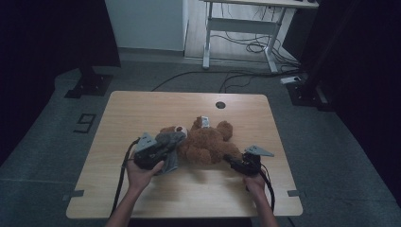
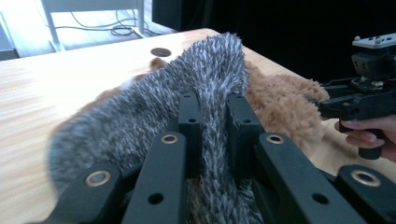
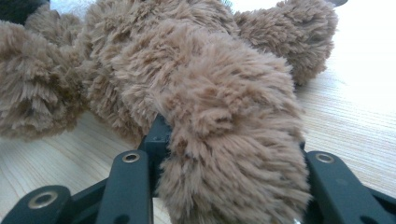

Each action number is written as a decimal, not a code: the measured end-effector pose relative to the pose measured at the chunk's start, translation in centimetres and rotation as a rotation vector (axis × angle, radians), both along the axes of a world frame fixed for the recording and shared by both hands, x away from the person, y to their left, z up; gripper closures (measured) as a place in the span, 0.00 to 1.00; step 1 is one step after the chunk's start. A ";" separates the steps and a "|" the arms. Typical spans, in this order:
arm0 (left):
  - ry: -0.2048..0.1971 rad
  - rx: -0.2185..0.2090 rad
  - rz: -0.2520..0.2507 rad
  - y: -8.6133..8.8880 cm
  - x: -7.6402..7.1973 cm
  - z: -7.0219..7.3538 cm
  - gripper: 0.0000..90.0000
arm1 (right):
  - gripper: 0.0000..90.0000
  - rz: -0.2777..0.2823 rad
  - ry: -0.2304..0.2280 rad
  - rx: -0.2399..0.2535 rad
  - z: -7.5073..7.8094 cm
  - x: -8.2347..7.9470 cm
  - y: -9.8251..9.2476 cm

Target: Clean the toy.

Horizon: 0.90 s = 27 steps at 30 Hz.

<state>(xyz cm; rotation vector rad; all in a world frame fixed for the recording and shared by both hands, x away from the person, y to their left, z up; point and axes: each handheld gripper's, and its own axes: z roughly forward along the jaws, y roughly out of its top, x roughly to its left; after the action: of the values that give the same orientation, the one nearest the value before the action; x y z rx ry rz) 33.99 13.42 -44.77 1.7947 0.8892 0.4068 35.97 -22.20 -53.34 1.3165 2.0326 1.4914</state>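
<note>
While the bear (image 1: 208,142) lies across the middle of the desk (image 1: 142,109) in the high view, the left gripper (image 1: 163,146) holds a grey furry cloth (image 1: 169,142) just beside the bear's head end, and the right gripper (image 1: 231,161) reaches in at the bear's near right limb.

Along the left gripper (image 2: 210,116) in its own view, the jaws stand nearly closed, pinching a fold of the cloth (image 2: 154,107); the cloth is draped toward the bear (image 2: 280,102), touching or overlapping its near edge, with the right gripper (image 2: 336,108) beyond.

Seen from the right gripper (image 3: 229,154), the jaws are clamped on a thick brown limb of the bear (image 3: 187,70), the rest of the toy resting on the desk (image 3: 350,121).

Judging from this, both grips are made; the cloth appears partly brought over, and laying or fitting it on the bear remains.
</note>
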 end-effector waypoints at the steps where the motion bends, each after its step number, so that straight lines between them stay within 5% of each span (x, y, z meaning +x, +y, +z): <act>1: 0.007 0.005 -0.008 -0.7 0.4 -0.1 0.87 | 0.61 0.001 0.000 -0.001 0.0 0.0 0.0; 6: 0.043 0.078 -0.032 -3.8 1.9 -1.7 0.87 | 0.61 0.005 0.001 -0.003 0.0 0.0 0.0; 9: 0.072 0.102 -0.008 -3.8 2.0 -3.1 0.87 | 0.61 0.018 0.003 0.003 -0.1 0.0 -0.1; 12: 0.086 0.070 0.003 -2.9 1.7 -3.9 0.87 | 0.62 0.042 0.013 0.034 -0.3 0.1 -0.4; 19: 0.052 0.074 0.033 -0.6 0.1 -3.6 0.88 | 0.62 0.053 -0.001 0.013 -0.3 -0.1 -0.6; 24: 0.043 0.084 0.108 2.3 -0.3 -3.4 0.87 | 0.62 0.057 -0.003 0.012 -0.3 0.0 -0.6; 27: 0.070 0.070 0.152 4.3 -0.2 -3.8 0.87 | 0.62 0.061 -0.004 0.012 -0.3 -0.1 -0.7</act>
<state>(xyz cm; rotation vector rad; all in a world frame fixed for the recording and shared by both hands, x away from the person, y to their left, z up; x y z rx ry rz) 33.83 17.70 -48.55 1.8200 1.0769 0.4794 35.91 -22.89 -53.68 1.2654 2.0817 1.5329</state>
